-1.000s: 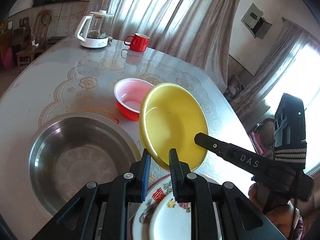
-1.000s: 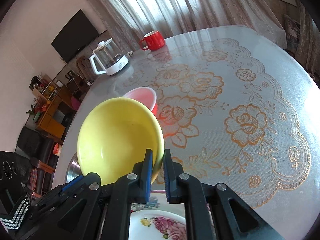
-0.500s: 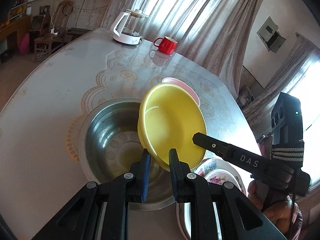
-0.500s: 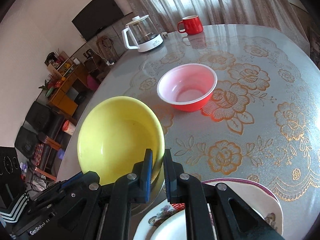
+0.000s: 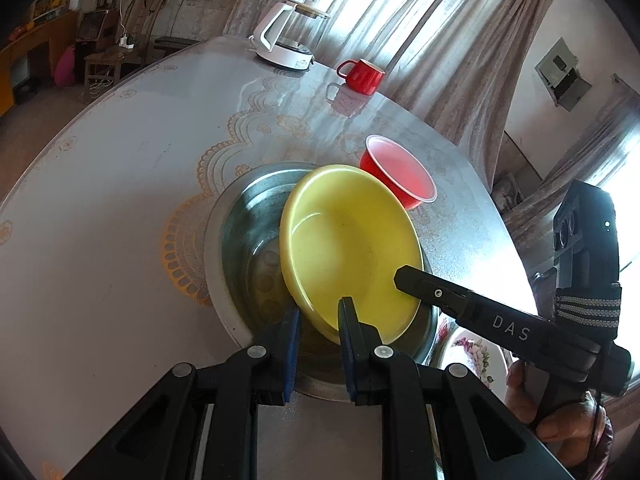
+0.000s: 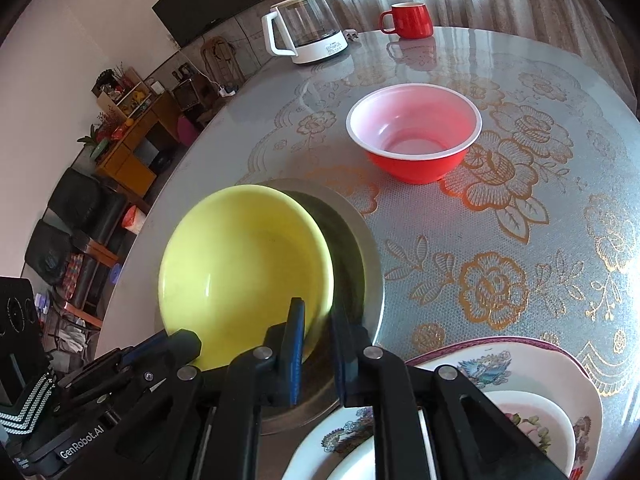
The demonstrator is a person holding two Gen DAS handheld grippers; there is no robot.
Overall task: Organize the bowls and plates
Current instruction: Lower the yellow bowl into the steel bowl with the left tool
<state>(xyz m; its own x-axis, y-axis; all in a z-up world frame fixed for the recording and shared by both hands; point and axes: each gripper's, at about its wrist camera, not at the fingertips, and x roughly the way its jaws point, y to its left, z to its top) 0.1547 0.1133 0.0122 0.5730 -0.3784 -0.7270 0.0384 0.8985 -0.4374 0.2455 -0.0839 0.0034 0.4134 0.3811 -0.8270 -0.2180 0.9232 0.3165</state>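
Nesting step in hand: yellow bowl point(image 5: 348, 248) tilted over the steel basin point(image 5: 248, 240), lower edge down inside it, not yet lying flat. Left tongs point(image 5: 318, 320) pinching the near rim of the yellow bowl, one pad inside, one outside. Right tongs point(image 6: 318, 316) likewise straddling the rim on the other side, pads close against the wall; pinching or just loosened, cannot tell for sure, though the bowl's tilt suggests both grips carry it. Red bowl point(image 6: 414, 132) standing alone farther out on the counter point(image 6: 540, 240), well apart from the basin. Floral plates point(image 6: 500, 400) stacked at the near edge, just beside the basin, partly under the right tongs. Kettle point(image 6: 306, 26) and red mug point(image 6: 408, 20) at the far side, out of the way.

Next, probably: lower and level the yellow bowl until seated in the basin, then spread both tongs and back out without dragging the rim. Afterwards, likely the red bowl, to go inside the yellow one. Care needed to release both sides together, or the bowl may tip and clatter against the steel.
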